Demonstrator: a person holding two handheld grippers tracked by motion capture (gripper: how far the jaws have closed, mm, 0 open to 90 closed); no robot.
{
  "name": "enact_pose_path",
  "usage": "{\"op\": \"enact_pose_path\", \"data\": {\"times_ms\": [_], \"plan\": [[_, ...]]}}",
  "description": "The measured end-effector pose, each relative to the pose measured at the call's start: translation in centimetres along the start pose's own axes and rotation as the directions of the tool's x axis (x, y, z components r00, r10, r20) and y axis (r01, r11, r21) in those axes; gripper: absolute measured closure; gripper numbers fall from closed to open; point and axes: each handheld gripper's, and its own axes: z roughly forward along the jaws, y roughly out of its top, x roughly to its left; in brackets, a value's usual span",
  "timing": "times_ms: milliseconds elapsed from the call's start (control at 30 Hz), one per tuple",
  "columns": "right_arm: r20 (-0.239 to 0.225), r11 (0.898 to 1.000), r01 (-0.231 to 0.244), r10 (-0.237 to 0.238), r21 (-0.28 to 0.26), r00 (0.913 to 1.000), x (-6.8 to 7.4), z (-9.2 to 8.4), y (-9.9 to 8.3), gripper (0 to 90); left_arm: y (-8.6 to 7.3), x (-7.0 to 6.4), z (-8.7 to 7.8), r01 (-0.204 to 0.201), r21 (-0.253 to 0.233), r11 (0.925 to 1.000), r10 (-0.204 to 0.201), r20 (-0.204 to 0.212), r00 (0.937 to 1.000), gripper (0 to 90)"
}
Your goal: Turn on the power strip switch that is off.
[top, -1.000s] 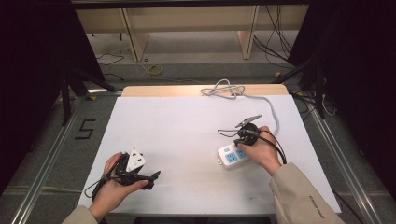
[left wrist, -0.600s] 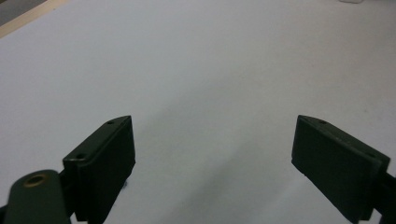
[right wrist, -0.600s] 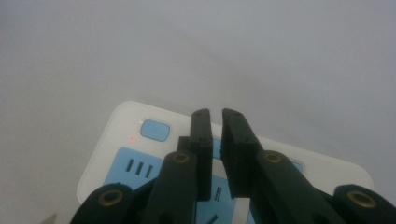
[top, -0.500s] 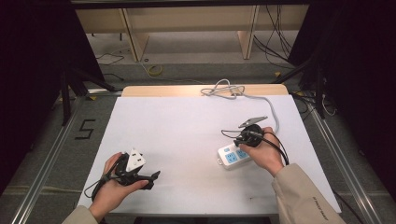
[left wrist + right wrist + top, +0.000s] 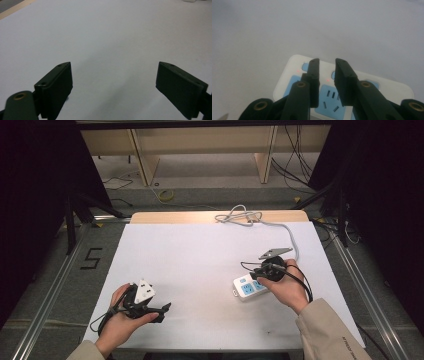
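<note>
Right now the right claw (image 5: pixel 326 62) hangs just over the white power strip (image 5: pixel 248 287), its two black jaws a narrow gap apart and having just been opening; nothing sits between them, and through the gap the right gripper view shows one of the strip's blue socket faces directly below. A small red dot glows on the strip between the jaw tips. The person's right hand (image 5: pixel 285 287) holds that claw on the near right side of the strip, sleeve trailing toward the counter's front edge. The power strip lies flat on the white counter (image 5: pixel 200 255), right of the middle, and its grey cord (image 5: pixel 280 227) runs from beside it away to the far edge, where it gathers in loose loops. Well left of the strip, near the front edge, the left claw (image 5: pixel 113 82) rests low in the person's left hand (image 5: pixel 122 320), jaws spread wide with only bare counter between them, gripping nothing.
</note>
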Motion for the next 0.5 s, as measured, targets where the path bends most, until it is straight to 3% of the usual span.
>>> {"op": "enact_pose_path", "data": {"times_ms": [500], "plan": [[-0.029, 0.999, -0.004, 0.003, -0.041, 0.9996, 0.5, -1.6, -1.4, 67.4, 0.0, 0.0, 0.0, -0.001, 0.002, 1.0, 0.001, 0.0, 1.0, 13.5]]}}
